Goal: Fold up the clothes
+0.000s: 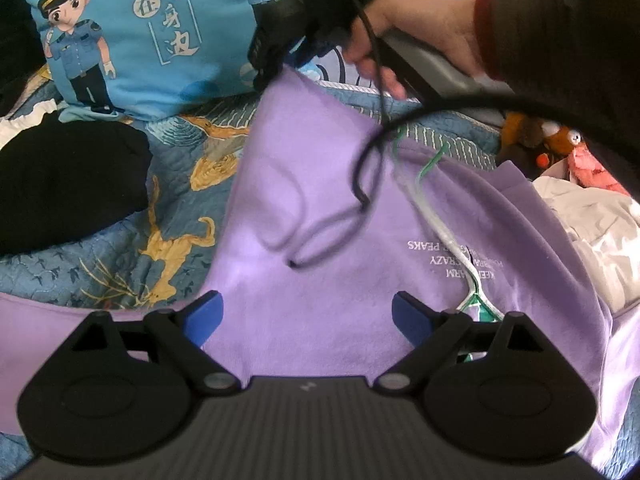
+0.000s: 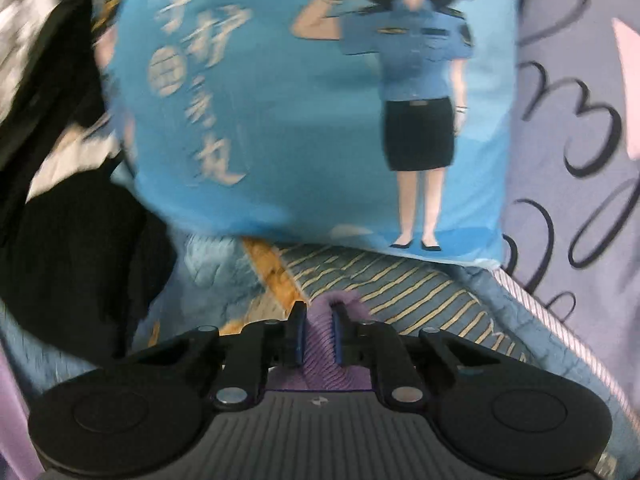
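Right gripper [image 2: 318,332] is pinched onto the purple sweatshirt [image 1: 320,208] edge up at 12 o'clock, probably to fold it over, while the left gripper [image 1: 306,316] hovers wide apart above the middle.

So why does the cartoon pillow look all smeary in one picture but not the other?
In the right wrist view the blue pillow and its writing are streaked by motion blur, while the right gripper, pinching the purple sweatshirt, stays sharp. In the left wrist view the pillow is crisp; only the dangling black cable smears.

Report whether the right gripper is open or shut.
Shut: the right gripper pinches a bunched ridge of the purple shirt between its blue pads.
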Demonstrator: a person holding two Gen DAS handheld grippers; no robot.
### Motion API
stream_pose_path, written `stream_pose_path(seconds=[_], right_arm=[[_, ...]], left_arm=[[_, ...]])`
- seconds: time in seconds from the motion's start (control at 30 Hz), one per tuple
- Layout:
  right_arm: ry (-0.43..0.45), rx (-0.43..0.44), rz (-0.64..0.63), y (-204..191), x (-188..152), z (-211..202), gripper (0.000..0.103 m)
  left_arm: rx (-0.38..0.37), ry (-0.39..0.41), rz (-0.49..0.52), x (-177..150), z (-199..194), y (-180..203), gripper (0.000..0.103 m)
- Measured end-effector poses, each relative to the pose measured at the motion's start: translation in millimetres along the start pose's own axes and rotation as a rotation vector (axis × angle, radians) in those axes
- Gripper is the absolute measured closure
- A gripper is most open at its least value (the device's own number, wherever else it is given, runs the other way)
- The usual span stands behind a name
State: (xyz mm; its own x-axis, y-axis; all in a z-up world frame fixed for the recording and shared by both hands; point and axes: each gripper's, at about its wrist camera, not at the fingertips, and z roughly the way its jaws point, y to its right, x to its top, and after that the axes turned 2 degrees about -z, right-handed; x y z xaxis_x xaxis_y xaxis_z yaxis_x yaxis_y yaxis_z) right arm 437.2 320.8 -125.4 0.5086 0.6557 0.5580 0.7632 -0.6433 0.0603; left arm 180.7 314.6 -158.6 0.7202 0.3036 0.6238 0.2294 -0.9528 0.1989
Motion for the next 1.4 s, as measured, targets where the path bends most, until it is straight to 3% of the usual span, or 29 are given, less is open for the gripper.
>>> stream_pose_path(seconds=[0.13,0.23,0.3,0.37,0.47,0.5,0.57,0.7,0.83,1.0,1.2,1.27,1.3,1.33,1.4], right_arm=[[-0.020,-0.081,0.055,-12,3,31,0.095],[-0.012,-0.082,0.141,-18,4,44,0.093],[0.044,-0.059,0.115,-23,5,27,0.093],[0.081,-0.067,0.063,-23,4,4,0.080],[0.113,-0.125,0.008,-11,-10,-43,0.070],[0.123,-0.144,0.003,-3,-19,-58,0.063],[0.132,-0.207,0.013,20,-41,-88,0.057],[0.070,-0.380,0.123,89,-94,-129,0.055],[0.011,-0.473,0.312,163,-148,-149,0.054],[-0.014,-0.454,0.510,214,-203,-151,0.053],[-0.022,-0.374,0.625,230,-226,-120,0.050],[-0.007,-0.342,0.663,231,-228,-112,0.057],[0.002,-0.331,0.670,229,-229,-109,0.085],[0.006,-0.343,0.651,225,-227,-109,0.098],[0.013,-0.367,0.614,217,-223,-109,0.098]], left_arm=[[0.009,-0.006,-0.006,0,1,-2,0.010],[0.026,-0.003,-0.004,1,1,-6,0.010],[0.042,-0.002,-0.020,3,1,-11,0.009],[0.053,-0.002,-0.034,4,1,-15,0.009],[0.048,-0.007,-0.043,4,1,-19,0.009],[0.051,-0.006,-0.034,4,1,-18,0.009],[0.061,-0.005,-0.014,2,0,-16,0.009],[0.076,-0.006,0.022,-2,-2,-11,0.009],[0.082,-0.009,0.044,-3,0,-7,0.009],[0.091,-0.018,0.072,-3,5,1,0.008],[0.089,-0.033,0.103,-5,12,9,0.008],[0.089,-0.037,0.112,-6,14,11,0.007],[0.090,-0.039,0.115,-6,15,12,0.007],[0.091,-0.042,0.118,-7,16,12,0.007],[0.097,-0.048,0.120,-7,18,13,0.007]])
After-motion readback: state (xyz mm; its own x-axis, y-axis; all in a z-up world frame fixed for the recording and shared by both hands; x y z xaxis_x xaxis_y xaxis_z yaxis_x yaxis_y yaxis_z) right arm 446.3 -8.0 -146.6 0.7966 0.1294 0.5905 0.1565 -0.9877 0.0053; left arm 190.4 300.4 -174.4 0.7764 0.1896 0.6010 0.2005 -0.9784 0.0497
